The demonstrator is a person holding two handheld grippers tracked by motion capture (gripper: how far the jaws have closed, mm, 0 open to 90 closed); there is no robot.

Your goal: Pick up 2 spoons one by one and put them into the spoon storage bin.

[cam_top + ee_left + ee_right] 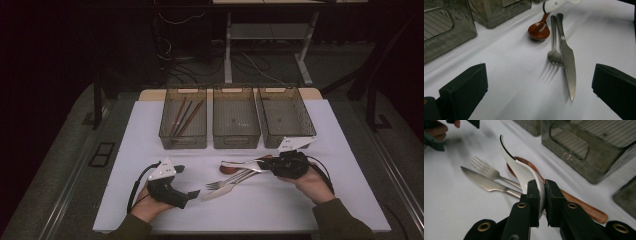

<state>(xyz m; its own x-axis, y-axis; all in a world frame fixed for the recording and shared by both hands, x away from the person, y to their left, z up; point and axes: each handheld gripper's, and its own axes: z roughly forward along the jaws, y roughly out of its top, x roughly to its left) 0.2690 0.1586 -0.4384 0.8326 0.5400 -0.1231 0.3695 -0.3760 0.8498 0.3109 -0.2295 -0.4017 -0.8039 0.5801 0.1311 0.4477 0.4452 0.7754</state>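
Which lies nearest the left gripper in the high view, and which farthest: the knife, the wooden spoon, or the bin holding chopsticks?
1. The knife: its tip lies just to the right of the left gripper.
2. The wooden spoon: farther right and back, beyond the fork.
3. The bin with chopsticks: leftmost of three at the table's far side.
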